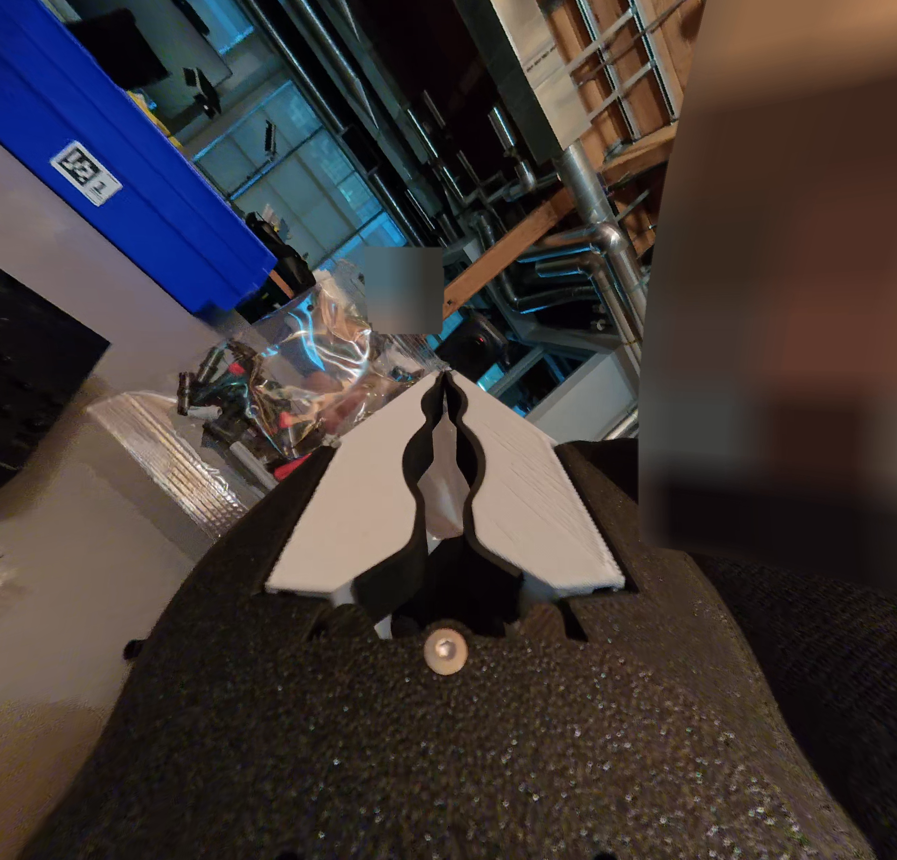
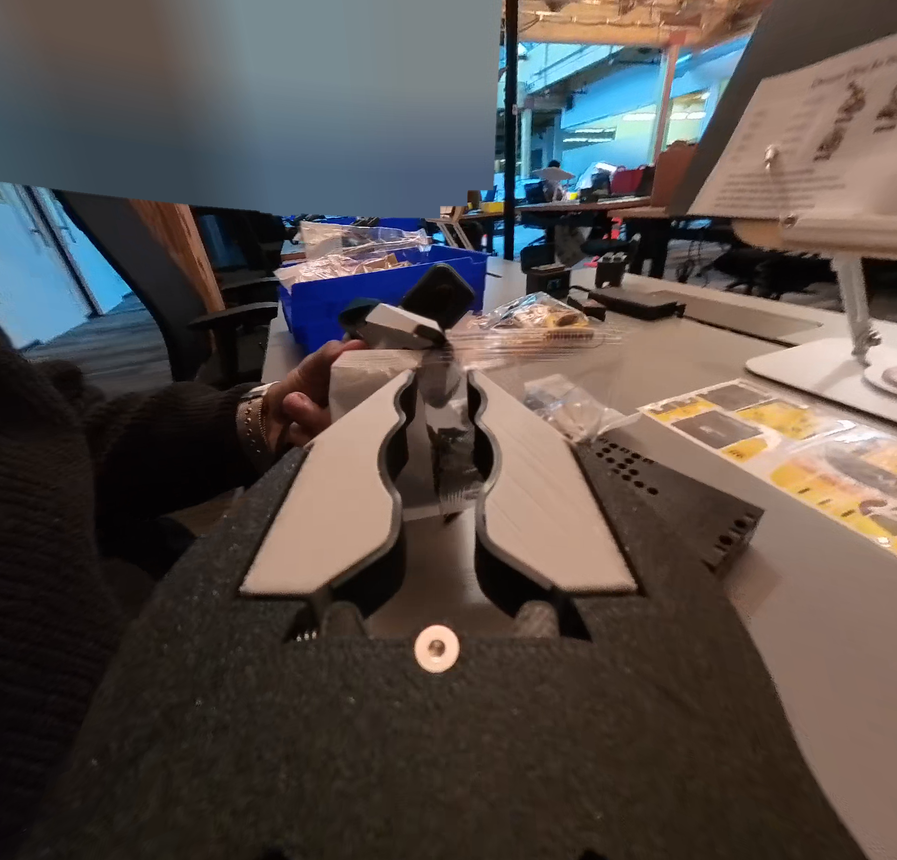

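Note:
My left gripper point(image 1: 444, 375) is shut, its tips pinching the edge of a clear plastic bag point(image 1: 310, 375) that holds black and red cables and connectors. In the right wrist view a hand point(image 2: 301, 400) holds that gripper point(image 2: 407, 324) just beyond my right gripper. The bag point(image 2: 449, 443) hangs down from it between my right fingers. My right gripper point(image 2: 441, 375) has its jaws apart, one on each side of the bag. The right gripper's camera point(image 1: 478, 351) shows just behind the left fingertips.
A blue bin point(image 2: 383, 283) full of bagged parts stands behind on the grey table point(image 2: 679, 351); it also shows in the left wrist view point(image 1: 136, 181). A black perforated box point(image 2: 665, 502), yellow-and-black packets point(image 2: 757, 443), more clear bags point(image 2: 539, 320) and a stand with a printed sheet point(image 2: 801, 147) lie to the right. The tips of both grippers are at nearly the same place.

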The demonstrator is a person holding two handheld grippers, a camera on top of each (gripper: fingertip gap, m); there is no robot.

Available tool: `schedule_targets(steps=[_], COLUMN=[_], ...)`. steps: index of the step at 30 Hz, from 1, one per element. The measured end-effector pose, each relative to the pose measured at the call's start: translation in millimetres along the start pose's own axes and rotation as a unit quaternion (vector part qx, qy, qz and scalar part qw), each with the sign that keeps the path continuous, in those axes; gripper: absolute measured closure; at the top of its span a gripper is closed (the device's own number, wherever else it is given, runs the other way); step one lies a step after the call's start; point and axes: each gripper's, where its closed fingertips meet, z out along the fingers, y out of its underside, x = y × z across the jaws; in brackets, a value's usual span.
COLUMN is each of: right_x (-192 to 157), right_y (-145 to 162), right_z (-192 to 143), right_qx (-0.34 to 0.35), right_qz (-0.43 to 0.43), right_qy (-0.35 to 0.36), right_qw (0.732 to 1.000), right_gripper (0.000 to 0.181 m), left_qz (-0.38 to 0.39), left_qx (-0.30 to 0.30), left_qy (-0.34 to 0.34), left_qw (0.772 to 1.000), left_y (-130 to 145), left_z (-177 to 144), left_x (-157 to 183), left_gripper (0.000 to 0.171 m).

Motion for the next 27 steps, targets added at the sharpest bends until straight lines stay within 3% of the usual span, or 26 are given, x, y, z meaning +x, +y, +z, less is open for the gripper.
schedule_targets(steps=[7, 14, 19, 23, 27], right_x=[-9, -20, -20, -6, 1], right_y=[6, -3, -24, -11, 0], right_z=[-1, -6, -18, -13, -9], right_qx=[-0.011, 0.008, 0.063, 0.033, 0.006], right_qz=[0.141, 0.196, 0.230, 0.204, 0.159], right_qy=[-0.083, -0.142, -0.182, -0.126, -0.082], right_qw=[0.986, 0.970, 0.954, 0.970, 0.984], right_gripper=[0.161, 0.162, 0.181, 0.180, 0.168], left_qz=[0.004, 0.017, 0.023, 0.036, 0.023], left_qx=[-0.011, -0.007, -0.014, -0.021, -0.007], left_qy=[0.006, 0.009, -0.004, -0.001, 0.010], left_qw=[1.000, 1.000, 1.000, 0.999, 1.000], left_y=[4, 3, 5, 8, 3], left_z=[2, 3, 4, 5, 3], left_x=[3, 6, 3, 6, 8], left_gripper=[0.171, 0.171, 0.171, 0.171, 0.171])
